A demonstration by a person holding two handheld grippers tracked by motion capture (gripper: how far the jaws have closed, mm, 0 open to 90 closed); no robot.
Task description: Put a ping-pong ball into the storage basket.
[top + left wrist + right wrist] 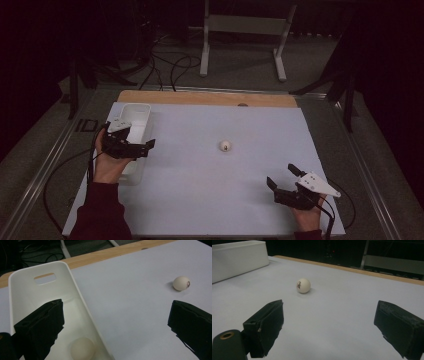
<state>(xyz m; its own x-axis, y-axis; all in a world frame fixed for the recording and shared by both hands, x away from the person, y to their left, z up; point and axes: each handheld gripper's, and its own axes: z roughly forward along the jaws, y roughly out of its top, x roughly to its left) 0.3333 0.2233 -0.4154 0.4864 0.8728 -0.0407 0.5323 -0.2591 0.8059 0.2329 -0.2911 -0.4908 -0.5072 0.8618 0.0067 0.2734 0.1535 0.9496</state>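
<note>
Ping-pong ball (226,145) sits alone mid-table, well apart from the white bin (142,111); left gripper (138,148) and right gripper (283,179) both gape empty.

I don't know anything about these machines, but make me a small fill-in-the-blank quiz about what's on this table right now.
1. The white plastic bin holds ____ ball.
2. A small white ball with a dark mark lies on the pale sheet, ____ the bin.
3. Both the left gripper and the right gripper have their jaws ____.

Missing words: one; outside; open
</note>
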